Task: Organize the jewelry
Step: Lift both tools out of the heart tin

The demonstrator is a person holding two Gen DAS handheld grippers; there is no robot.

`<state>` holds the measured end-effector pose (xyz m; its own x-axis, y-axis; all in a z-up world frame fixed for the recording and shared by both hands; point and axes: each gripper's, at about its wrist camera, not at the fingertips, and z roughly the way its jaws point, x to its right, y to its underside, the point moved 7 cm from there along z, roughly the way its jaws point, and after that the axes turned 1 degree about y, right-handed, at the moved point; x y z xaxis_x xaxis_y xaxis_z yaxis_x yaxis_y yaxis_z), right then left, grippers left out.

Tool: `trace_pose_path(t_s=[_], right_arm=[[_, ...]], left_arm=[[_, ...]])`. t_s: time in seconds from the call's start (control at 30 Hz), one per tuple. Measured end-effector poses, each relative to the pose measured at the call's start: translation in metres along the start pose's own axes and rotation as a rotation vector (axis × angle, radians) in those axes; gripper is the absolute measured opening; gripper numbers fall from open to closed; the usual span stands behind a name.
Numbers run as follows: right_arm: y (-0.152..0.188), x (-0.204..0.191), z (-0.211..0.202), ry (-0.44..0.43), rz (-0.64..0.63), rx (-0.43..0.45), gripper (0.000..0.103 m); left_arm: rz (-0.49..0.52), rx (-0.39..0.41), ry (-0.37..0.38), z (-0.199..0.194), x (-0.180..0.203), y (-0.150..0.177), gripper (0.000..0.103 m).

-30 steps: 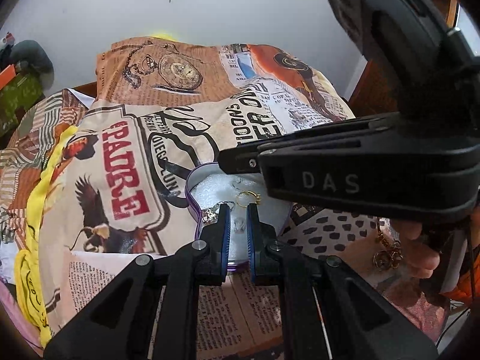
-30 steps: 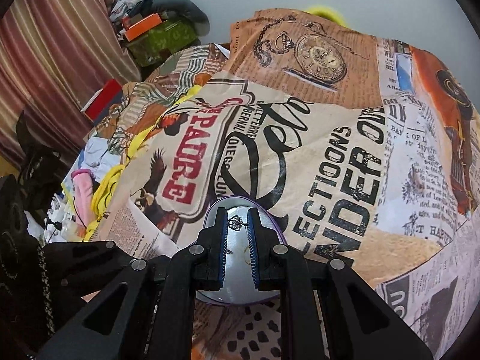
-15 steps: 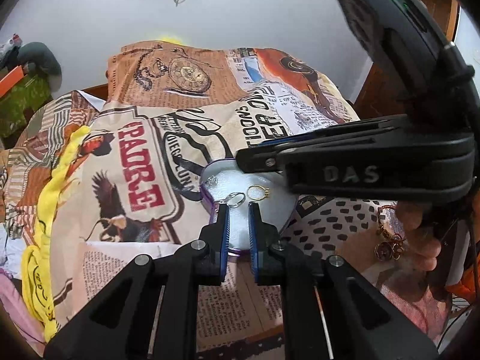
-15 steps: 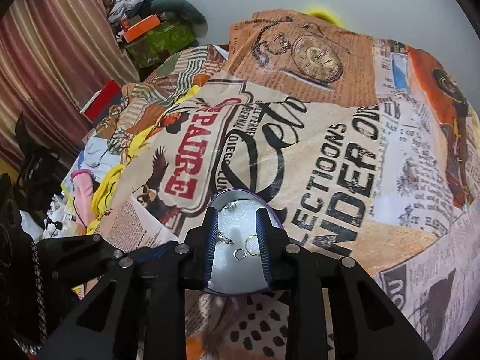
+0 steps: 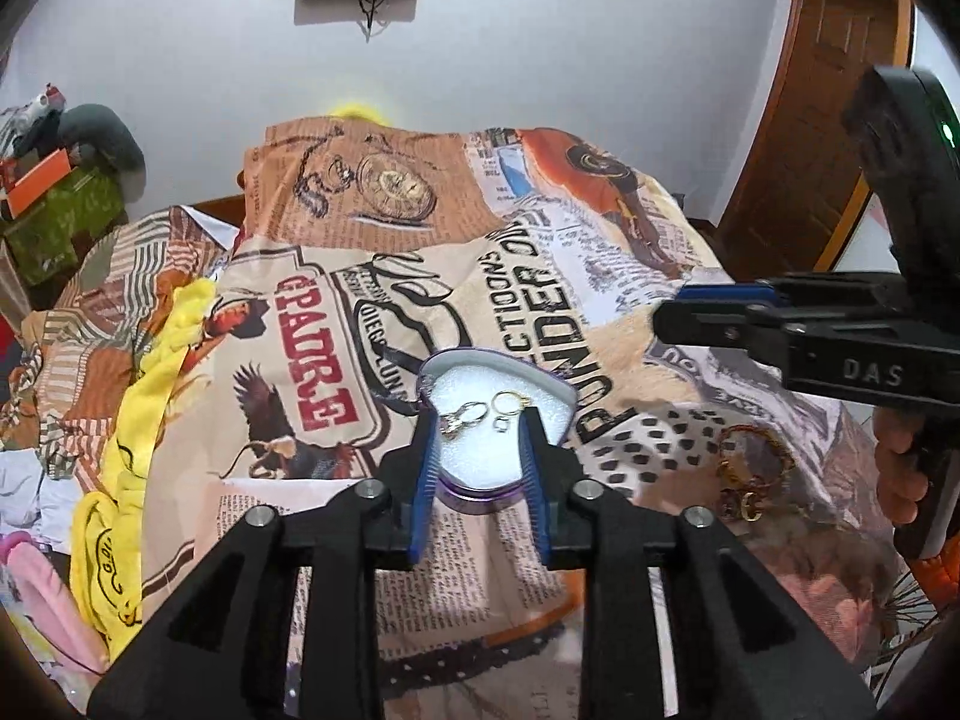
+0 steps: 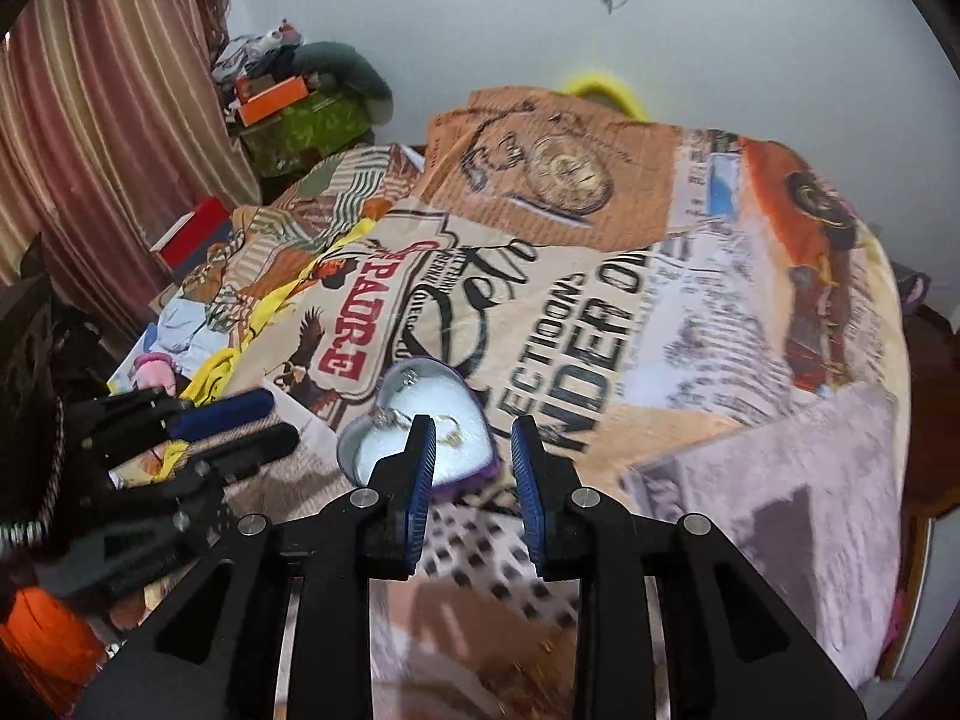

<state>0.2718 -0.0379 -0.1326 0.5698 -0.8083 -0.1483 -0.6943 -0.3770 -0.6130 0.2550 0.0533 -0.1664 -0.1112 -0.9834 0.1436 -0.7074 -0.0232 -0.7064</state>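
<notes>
A purple heart-shaped jewelry box [image 5: 543,387] with a white foam pad lies open on the printed bedspread; it also shows in the right wrist view [image 6: 420,402]. On the foam lie a silver ring [image 5: 459,417], a gold ring [image 5: 507,401] and a small ring [image 5: 503,422]. My left gripper [image 5: 477,450] is open and empty, its fingers either side of the box's near edge. My right gripper [image 6: 471,453] is open and empty, just right of the box; it shows at the right of the left wrist view [image 5: 720,324]. A heap of gold jewelry [image 5: 747,468] lies right of the box.
The printed bedspread [image 5: 420,252] covers the bed. Yellow cloth [image 5: 138,396] and loose clothes lie at the left edge. A green box with orange items [image 6: 300,120] stands by the wall. A wooden door [image 5: 828,120] is at the right.
Both grippers opened and pulled back from the box. The ring held by the right gripper now lies on the foam. The right gripper moved right, off the box.
</notes>
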Motion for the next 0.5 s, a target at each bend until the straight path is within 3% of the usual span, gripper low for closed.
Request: trace_pose_path(t_s=[0.2, 0.5], right_arm=[[0.026, 0.022, -0.031, 0.058, 0.007, 0.027, 0.030], [0.072, 0.053, -0.055, 0.119, 0.041, 0.006, 0.031]], left_arm=[[0.027, 0.002, 0.029, -0.012, 0.026, 0.001, 0.029], [0.091, -0.056, 0.099, -0.001, 0.075, 0.017, 0.029]])
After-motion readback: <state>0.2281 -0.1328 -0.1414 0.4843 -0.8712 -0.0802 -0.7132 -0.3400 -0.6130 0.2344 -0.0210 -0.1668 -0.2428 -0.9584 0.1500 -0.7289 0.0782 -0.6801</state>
